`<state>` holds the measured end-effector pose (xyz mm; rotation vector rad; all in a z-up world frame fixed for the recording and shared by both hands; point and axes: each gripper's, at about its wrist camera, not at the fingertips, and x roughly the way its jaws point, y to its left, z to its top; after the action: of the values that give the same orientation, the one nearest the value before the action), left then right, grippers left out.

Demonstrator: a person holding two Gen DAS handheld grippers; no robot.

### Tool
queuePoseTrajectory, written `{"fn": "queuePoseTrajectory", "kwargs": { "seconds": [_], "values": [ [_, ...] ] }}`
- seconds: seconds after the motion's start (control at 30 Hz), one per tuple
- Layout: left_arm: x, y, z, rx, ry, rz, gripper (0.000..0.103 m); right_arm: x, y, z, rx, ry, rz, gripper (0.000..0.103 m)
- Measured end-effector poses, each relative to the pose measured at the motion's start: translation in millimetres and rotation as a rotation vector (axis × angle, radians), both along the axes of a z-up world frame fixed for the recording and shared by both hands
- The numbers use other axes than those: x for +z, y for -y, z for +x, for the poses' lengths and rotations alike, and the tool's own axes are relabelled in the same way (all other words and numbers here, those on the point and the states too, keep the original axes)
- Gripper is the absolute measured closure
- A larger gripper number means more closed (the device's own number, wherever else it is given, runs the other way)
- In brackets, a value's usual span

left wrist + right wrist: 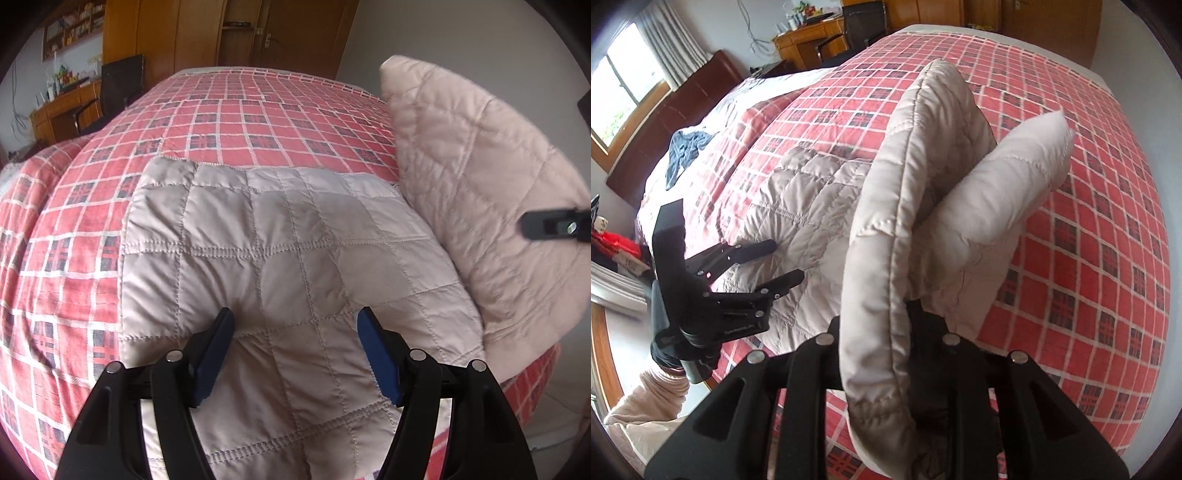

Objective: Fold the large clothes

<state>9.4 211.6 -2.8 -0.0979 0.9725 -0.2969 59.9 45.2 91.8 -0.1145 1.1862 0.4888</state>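
My left gripper [295, 325] spread above quilted jacket [280, 243], my right gripper [905, 325] pinching its lifted edge, checked bedspread [1071, 184] bare far and right

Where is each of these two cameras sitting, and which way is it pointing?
Left wrist view: rides on the left tool, facing forward along its open fingers, over the quilted jacket flat on the checked bedspread; the right tool's tip shows at the right edge.
Right wrist view: rides on the right tool, shut on a lifted fold of the jacket; it also shows the left tool, a gloved hand and a sleeve.
Both share the jacket, bedspread and wooden desk.
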Motion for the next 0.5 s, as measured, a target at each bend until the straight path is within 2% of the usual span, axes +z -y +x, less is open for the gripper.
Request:
{"fn": "queuePoseTrajectory", "kwargs": {
  "seconds": [0.23, 0.37, 0.5],
  "values": [
    [19, -37, 11, 0.028, -0.039, -0.208, 0.033, -16, -31, 2, 0.064, -0.012, -0.028, 0.075],
    [28, -45, 24, -0.002, -0.045, -0.343, 0.033, -26, -46, 3, 0.099, -0.028, -0.002, 0.065],
    [25, -39, 46, -0.059, -0.084, -0.434, 0.033, -35, -55, 1, 0.136, -0.033, 0.032, 0.055]
  ]
}}
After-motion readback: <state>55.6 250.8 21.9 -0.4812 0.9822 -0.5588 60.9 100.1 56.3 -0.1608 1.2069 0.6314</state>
